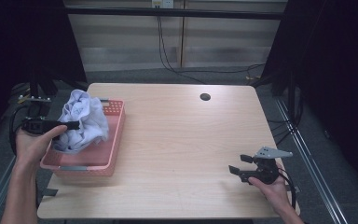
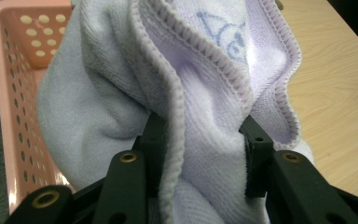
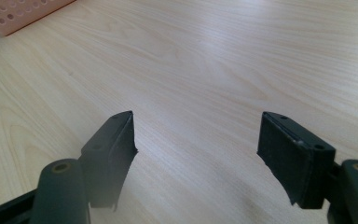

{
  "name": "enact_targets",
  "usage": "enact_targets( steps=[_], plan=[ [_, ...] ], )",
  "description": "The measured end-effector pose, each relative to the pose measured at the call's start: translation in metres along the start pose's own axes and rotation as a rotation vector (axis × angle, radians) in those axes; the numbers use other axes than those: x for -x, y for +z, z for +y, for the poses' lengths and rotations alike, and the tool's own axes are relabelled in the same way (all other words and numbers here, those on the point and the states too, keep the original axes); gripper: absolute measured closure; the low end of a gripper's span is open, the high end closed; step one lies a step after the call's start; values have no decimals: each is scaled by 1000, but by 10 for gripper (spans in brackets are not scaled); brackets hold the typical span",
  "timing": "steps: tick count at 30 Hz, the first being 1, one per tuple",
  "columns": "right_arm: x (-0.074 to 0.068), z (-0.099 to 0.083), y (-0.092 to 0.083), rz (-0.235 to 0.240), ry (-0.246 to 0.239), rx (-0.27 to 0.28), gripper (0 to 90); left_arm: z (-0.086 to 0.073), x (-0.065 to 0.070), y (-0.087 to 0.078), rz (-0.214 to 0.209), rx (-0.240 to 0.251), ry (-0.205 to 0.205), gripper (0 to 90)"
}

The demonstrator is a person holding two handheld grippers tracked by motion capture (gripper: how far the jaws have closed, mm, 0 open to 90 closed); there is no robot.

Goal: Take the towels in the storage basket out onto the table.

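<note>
Cloth (image 2: pixel 200 121), pale lilac with a stitched hem and a faint blue print near its top, sits bunched between the jaws of the left gripper (image 2: pixel 200 154): in the left gripper view both black pads press into its folds from either side, one fold hanging down through the gap and the rest of the fabric billowing up above the jaws. The jaws stand partly closed, clamped on that thick wad. In the high view the left gripper (image 1: pixel 72 125) points toward the table's middle from the person's left hand (image 1: pixel 35 142), and the cloth (image 1: pixel 84 122) rises as a crumpled heap above the pink basket (image 1: pixel 114 140), its lower part down inside the basket walls; whether it touches the basket floor cannot be told. The basket, with perforated sides, stands at the left edge of the pale wooden surface (image 1: pixel 182 140). Well apart from it, near the front right corner, the right gripper (image 1: pixel 241 164) is held in the right hand (image 1: pixel 272 184) just over the surface, its grey plate on top. In the right gripper view its jaws stand wide with nothing but bare wood grain between them, and a corner of the basket (image 3: pixel 18 14) shows far off at the upper left.
</note>
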State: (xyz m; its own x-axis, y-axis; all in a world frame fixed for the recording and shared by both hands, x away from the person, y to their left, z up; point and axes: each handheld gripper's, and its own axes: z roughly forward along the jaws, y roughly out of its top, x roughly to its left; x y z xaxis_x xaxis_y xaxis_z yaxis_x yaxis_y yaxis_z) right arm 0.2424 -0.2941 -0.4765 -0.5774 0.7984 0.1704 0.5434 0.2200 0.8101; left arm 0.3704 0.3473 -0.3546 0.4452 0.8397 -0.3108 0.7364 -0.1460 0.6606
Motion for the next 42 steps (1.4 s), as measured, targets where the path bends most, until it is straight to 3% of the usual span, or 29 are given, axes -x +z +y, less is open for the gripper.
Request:
enact_targets(
  steps=[10, 22, 26, 30, 38, 42],
  plan=[
    [0, 0, 0, -4, -3, 3, 272, 7, 10, -10, 5, 28, 19, 617],
    [-1, 0, 0, -15, -17, -5, 272, 19, 25, -28, -1, 97, 48, 617],
    [-1, 1, 0, -11, -16, -4, 272, 21, 38, -30, -3, 102, 78, 617],
    [-1, 1, 0, -14, -17, -7, 272, 20, 54, -25, -33, 119, 114, 617],
    [-1, 1, 1, -8, -13, -10, 272, 31, 78, -16, -64, 131, 153, 616],
    [-2, 1, 1, -7, -17, -10, 272, 36, 93, -7, -84, 112, 180, 616]
  ],
)
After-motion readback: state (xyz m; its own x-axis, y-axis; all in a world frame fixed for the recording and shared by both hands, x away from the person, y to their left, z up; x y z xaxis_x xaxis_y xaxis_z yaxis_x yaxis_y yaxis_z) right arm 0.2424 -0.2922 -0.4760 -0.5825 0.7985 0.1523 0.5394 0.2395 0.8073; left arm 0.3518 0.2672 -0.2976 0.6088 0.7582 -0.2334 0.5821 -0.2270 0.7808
